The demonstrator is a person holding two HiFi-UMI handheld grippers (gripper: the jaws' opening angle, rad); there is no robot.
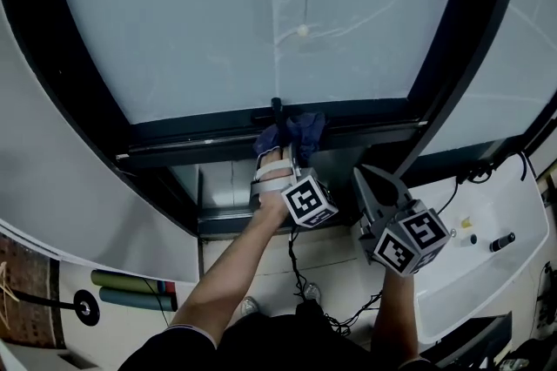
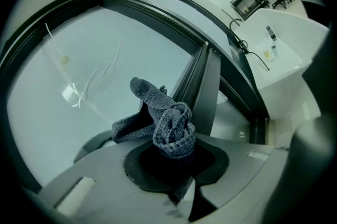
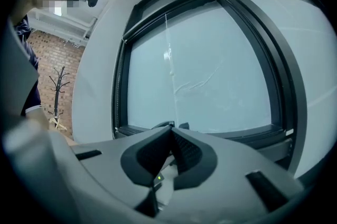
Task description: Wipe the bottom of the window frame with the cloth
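Note:
A dark blue-grey cloth (image 1: 294, 131) is bunched against the bottom of the black window frame (image 1: 191, 138), near the middle of the pane. My left gripper (image 1: 280, 151) reaches up to it and is shut on the cloth. In the left gripper view the cloth (image 2: 171, 125) bulges out from between the jaws, beside the frame bar (image 2: 205, 89). My right gripper (image 1: 372, 179) hangs lower and to the right, away from the frame, pointing up. Its jaws (image 3: 171, 139) meet tip to tip with nothing between them. The bottom frame (image 3: 239, 134) lies ahead of it.
A white counter (image 1: 496, 273) with small items stands at the lower right. Black cables (image 1: 300, 273) hang below the sill. Rolled items (image 1: 130, 289) lie at the lower left. A coat rack (image 3: 58, 86) and brick wall show far left in the right gripper view.

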